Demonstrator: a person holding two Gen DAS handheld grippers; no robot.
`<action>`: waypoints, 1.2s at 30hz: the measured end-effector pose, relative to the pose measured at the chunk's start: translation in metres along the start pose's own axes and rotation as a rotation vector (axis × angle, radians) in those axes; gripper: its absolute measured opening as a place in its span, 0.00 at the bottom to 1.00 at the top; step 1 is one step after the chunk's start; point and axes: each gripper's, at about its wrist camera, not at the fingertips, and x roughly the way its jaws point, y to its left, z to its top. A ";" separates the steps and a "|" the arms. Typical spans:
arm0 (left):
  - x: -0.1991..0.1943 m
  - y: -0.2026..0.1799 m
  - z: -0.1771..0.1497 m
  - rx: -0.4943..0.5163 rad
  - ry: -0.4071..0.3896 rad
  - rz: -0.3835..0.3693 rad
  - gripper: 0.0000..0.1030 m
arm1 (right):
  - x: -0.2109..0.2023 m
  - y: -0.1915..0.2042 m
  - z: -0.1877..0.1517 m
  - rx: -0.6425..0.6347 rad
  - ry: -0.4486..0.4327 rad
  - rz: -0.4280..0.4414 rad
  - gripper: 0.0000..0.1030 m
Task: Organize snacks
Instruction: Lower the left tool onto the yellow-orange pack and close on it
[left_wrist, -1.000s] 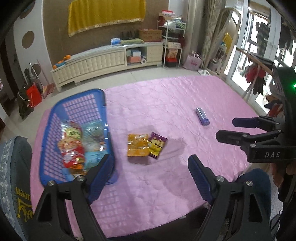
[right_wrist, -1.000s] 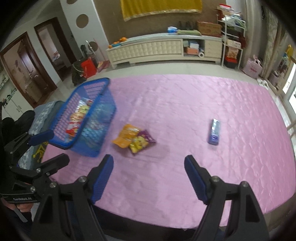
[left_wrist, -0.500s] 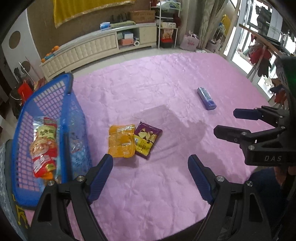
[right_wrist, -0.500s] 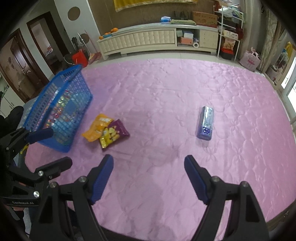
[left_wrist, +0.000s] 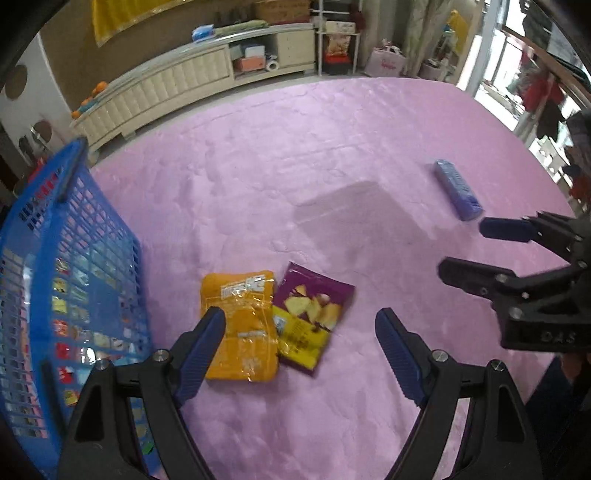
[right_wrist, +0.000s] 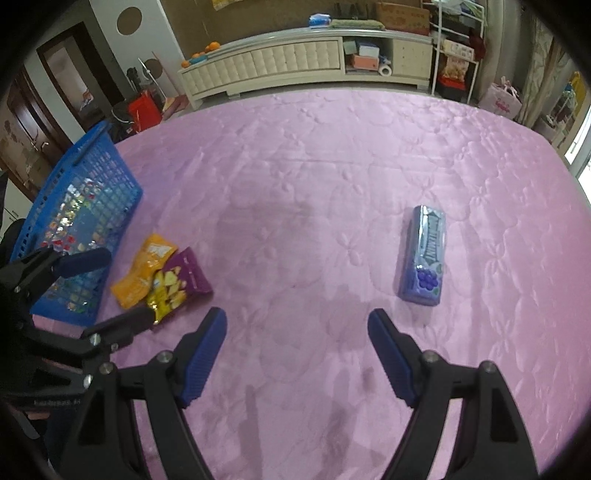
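Observation:
An orange snack bag and a purple chip bag lie side by side on the pink quilted table. My left gripper is open and empty, low over them; its left finger overlaps the orange bag. A blue basket with several snacks stands at the left. A blue-purple candy box lies just beyond my open, empty right gripper. The two bags and the basket also show in the right wrist view.
A cream TV cabinet and shelves stand beyond the table's far edge. A dark chair or cushion sits at the near left behind the basket. The table's right edge lies near a clothes rack.
Both grippers have dropped and moved forward: the left one closer to the two bags, the right one closer to the candy box. Both stay open.

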 end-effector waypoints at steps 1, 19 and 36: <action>0.005 0.005 0.001 -0.019 0.007 -0.004 0.79 | 0.002 0.000 0.000 -0.006 0.001 -0.001 0.80; 0.054 0.031 0.019 -0.109 0.139 -0.055 0.83 | 0.017 -0.001 0.006 -0.024 0.004 0.021 0.80; 0.063 -0.038 0.025 -0.049 0.108 -0.157 0.84 | 0.006 -0.022 0.010 0.054 -0.019 0.018 0.80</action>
